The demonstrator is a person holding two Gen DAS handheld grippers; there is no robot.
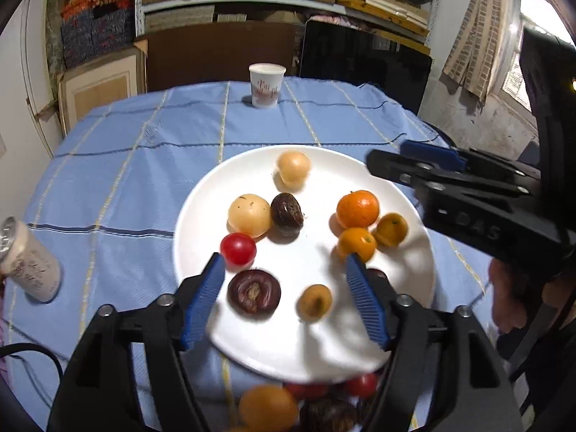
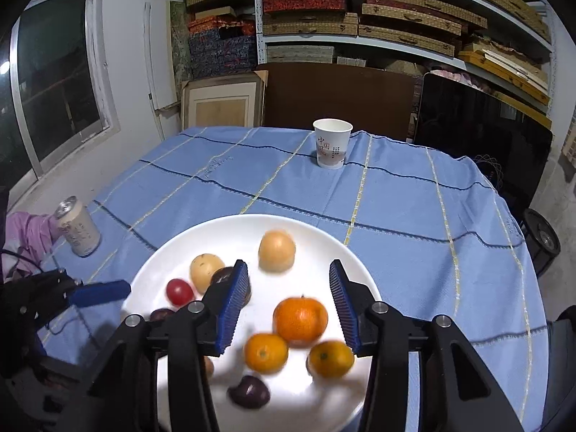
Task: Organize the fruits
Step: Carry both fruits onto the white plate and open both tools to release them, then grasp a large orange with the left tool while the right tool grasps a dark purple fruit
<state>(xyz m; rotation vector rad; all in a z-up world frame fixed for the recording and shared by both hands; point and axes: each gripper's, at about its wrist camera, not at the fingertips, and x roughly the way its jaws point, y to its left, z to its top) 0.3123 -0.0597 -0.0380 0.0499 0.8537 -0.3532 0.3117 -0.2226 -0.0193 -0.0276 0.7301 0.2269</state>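
Nearest the left wrist lens, under the near rim of the plate (image 1: pixel 201 198), a blurred clump of fruit (image 1: pixel 309 403) sits on the cloth (image 1: pixel 126 180): one orange piece, at least two red ones and something dark, too smeared to count surely.

The left gripper (image 1: pixel 284 273) stands with jaws wide apart and empty over the plate's 6 o'clock; between its pads lie a dark round fruit (image 1: pixel 254 295) and a small brownish-orange one (image 1: pixel 315 302). On the plate this view shows nine pieces: three oranges (image 1: pixel 357 208) bunched at 3 o'clock, two pale yellow fruits (image 1: pixel 249 215) at 12 and 10 o'clock, two dark ones, the second (image 1: pixel 286 210) near the centre, one red tomato (image 1: pixel 238 248) at 8 o'clock, and the brownish piece. A further dark shape behind the right pad is unclear.

The right gripper (image 2: pixel 289 304) hovers over the oranges, jaws likewise spread and holding nothing, the biggest orange (image 2: pixel 300 320) between its pads.

I judge the sorting partly done: oranges are grouped, the rest scattered, and fruit waits off the plate. Next move likely calls for lowering one gripper around a single fruit, centred, without nudging its neighbours.

Beyond the plate: one paper cup (image 1: pixel 267 85) at 12 o'clock, one can (image 1: pixel 30 262) at 9 o'clock.
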